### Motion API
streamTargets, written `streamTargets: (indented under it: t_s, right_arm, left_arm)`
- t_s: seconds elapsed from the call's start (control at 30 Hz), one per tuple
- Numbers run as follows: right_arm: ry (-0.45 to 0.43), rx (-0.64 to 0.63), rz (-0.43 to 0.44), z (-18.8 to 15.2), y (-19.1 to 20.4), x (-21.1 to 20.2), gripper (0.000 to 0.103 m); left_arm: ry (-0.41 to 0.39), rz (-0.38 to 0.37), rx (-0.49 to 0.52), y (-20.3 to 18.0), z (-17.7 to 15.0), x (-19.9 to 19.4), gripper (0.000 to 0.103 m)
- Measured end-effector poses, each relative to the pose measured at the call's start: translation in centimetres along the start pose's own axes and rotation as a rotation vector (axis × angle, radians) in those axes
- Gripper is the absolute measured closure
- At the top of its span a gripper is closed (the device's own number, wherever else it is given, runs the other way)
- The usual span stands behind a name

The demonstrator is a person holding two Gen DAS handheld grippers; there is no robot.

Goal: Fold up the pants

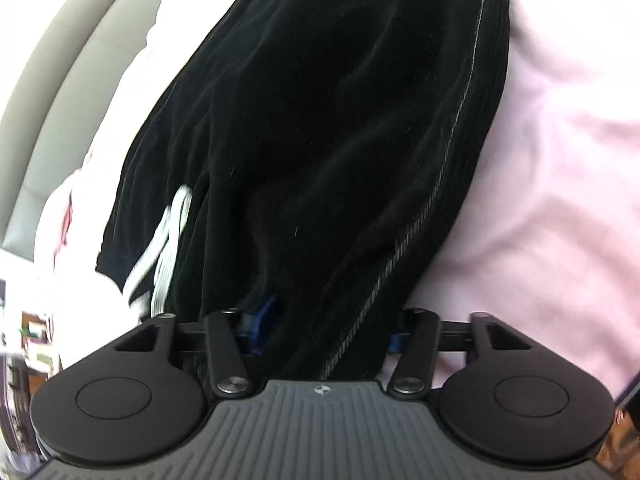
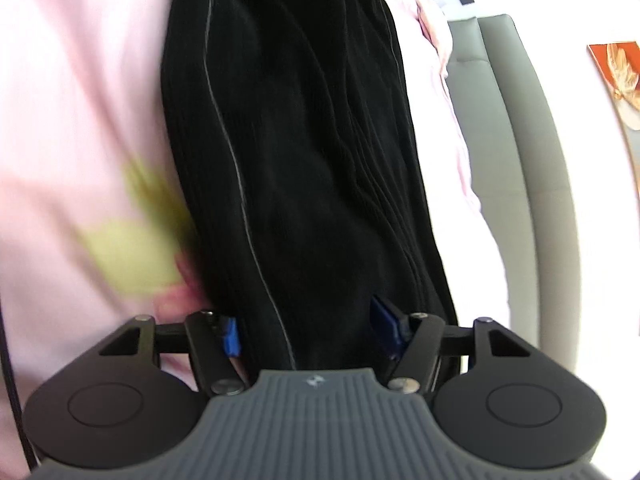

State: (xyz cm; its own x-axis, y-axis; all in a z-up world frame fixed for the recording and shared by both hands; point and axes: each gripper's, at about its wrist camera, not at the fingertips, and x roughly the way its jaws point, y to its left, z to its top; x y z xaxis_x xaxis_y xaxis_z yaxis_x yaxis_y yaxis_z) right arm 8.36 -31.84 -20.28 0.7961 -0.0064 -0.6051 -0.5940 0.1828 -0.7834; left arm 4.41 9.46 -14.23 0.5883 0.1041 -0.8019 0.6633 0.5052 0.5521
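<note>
Up close, our left gripper (image 1: 320, 332) has black fabric bunched between its blue pads (image 1: 260, 320), jaws about halfway in and clamped on the pants (image 1: 320, 140). Same w/ our right gripper (image 2: 310, 332): blue pads (image 2: 384, 332) on both sides of the dark cloth, gripping it. The pants run away from both cams, ribbed black w/ a thin pale seam line, white drawstring (image 1: 168, 240) off to the left in the left view. They're lying on a pink bedsheet (image 1: 560, 160) w/ a yellow-green flower print (image 2: 132, 248). Further back there's a grey padded headboard (image 2: 520, 160), and an orange picture (image 2: 620, 76) on the wall, blurry tbh.
</note>
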Motion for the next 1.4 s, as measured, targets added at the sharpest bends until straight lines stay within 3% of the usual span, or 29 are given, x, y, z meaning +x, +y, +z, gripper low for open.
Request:
streamTargets:
  t_s: [0.13, 0.2, 0.3, 0.37, 0.43, 0.5, 0.67, 0.83, 1.03, 1.4]
  right_arm:
    - [0.093, -0.043, -0.029, -2.3, -0.1, 1.3, 0.058]
    - [0.141, -0.045, -0.021, -3.7, 0.1, 2.1, 0.083]
    - [0.152, -0.057, -0.025, -4.9, 0.8, 2.8, 0.084]
    - [0.153, -0.105, -0.041, -5.1, 1.4, 2.8, 0.085]
    - [0.168, -0.087, -0.04, -4.9, 1.1, 2.4, 0.086]
    - [0.169, -0.024, -0.011, -5.0, 0.6, 1.2, 0.096]
    - [0.156, 0.015, -0.026, -3.8, -1.6, -1.0, 0.101]
    - [0.133, 0.118, -0.109, -3.4, -5.3, -4.2, 0.102]
    - [0.102, 0.098, -0.07, -3.5, -6.7, -8.9, 0.103]
    - [0.077, 0.147, 0.039, -2.9, -9.0, -16.5, 0.103]
  left_arm:
    - [0.013, 0.045, 0.002, 0.6, -1.2, -0.1, 0.043]
    - [-0.01, 0.06, -0.021, 0.7, -1.5, -0.1, 0.039]
    - [-0.008, 0.07, -0.073, 0.9, -1.8, 0.8, 0.039]
    - [0.015, 0.063, -0.101, 1.2, -1.5, 0.9, 0.048]
    - [0.003, 0.068, -0.085, 1.0, -1.4, 0.0, 0.064]
    - [-0.025, 0.096, -0.058, 1.0, -1.6, -0.9, 0.071]
    - [-0.053, 0.129, -0.022, 1.9, -2.0, -3.0, 0.079]
    - [-0.1, 0.148, -0.132, 4.8, -1.7, -6.2, 0.081]
    - [-0.105, 0.106, -0.099, 4.1, -2.7, -8.9, 0.082]
    - [-0.113, -0.02, -0.187, 4.0, -4.4, -13.6, 0.083]
